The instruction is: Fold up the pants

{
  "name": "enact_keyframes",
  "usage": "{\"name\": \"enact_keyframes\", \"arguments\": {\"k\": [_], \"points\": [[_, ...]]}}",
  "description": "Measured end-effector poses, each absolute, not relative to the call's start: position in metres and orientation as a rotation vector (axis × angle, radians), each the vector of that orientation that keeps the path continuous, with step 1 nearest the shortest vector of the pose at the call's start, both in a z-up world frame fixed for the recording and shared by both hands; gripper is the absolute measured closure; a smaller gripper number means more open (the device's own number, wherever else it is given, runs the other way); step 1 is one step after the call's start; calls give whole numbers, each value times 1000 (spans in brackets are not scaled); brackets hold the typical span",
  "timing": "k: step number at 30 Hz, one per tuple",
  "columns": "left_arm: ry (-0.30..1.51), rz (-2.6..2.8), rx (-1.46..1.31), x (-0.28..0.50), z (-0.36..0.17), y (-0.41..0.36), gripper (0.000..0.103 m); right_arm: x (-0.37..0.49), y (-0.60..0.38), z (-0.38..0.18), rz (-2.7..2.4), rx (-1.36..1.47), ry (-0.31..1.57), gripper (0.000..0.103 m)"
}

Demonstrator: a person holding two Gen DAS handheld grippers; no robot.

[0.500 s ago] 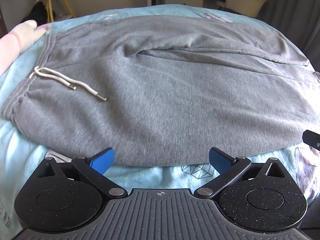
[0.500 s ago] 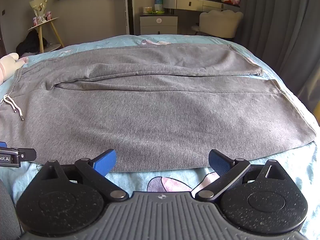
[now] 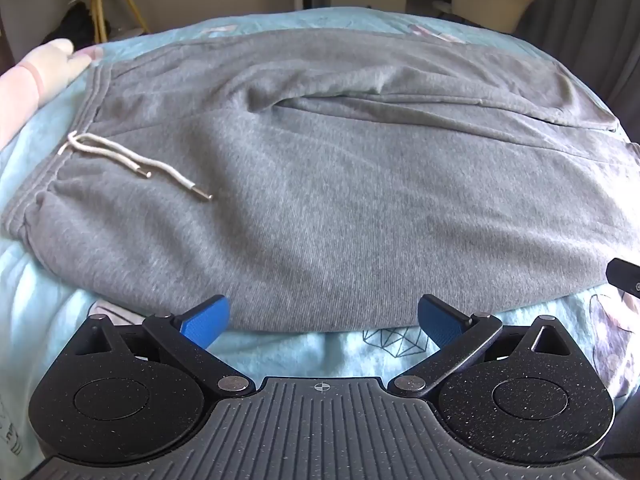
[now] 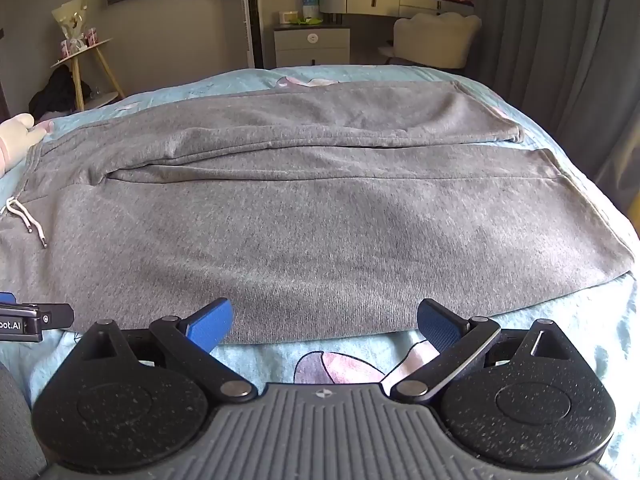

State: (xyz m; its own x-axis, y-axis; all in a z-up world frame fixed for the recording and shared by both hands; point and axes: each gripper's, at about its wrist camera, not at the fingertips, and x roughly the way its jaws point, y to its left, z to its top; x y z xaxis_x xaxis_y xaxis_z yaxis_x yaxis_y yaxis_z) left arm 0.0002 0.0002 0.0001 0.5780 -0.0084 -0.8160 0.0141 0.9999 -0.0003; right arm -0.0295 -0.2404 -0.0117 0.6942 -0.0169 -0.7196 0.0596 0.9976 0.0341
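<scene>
The bed (image 4: 608,332), covered in a pale blue printed sheet, fills both views. On it the grey pants (image 4: 320,220) lie flat and unfolded, waistband toward 9 o'clock and leg hems toward 3 o'clock, the 2 legs side by side with a crease line between them; the near leg edge runs just beyond both sets of fingertips. The left gripper (image 3: 322,320) sits at 6 o'clock in its own view, its blue pads spread wide with nothing between them, the pad tips just at the near hem of the pants; whether they touch the cloth cannot be told. The right gripper (image 4: 324,322) sits likewise at 6 o'clock, jaws spread wide and empty, above the sheet at the pants' near edge. A pale cushion (image 3: 36,76) rests at 10 o'clock beside the waistband. The white drawstring (image 3: 132,160) lies on the fabric at 9 o'clock, its 2 metal-tipped ends pointing toward the centre.
</scene>
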Motion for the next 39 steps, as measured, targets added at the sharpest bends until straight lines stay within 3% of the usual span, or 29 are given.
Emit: {"name": "enact_keyframes", "arguments": {"k": [29,39], "points": [[955,-28,-19,1,-5,-1,0,-19,-251,-17,-41,157,874,4],[866,6,-81,-6,9,10,0,31,-280,-38,-153,261,964,4]]}}
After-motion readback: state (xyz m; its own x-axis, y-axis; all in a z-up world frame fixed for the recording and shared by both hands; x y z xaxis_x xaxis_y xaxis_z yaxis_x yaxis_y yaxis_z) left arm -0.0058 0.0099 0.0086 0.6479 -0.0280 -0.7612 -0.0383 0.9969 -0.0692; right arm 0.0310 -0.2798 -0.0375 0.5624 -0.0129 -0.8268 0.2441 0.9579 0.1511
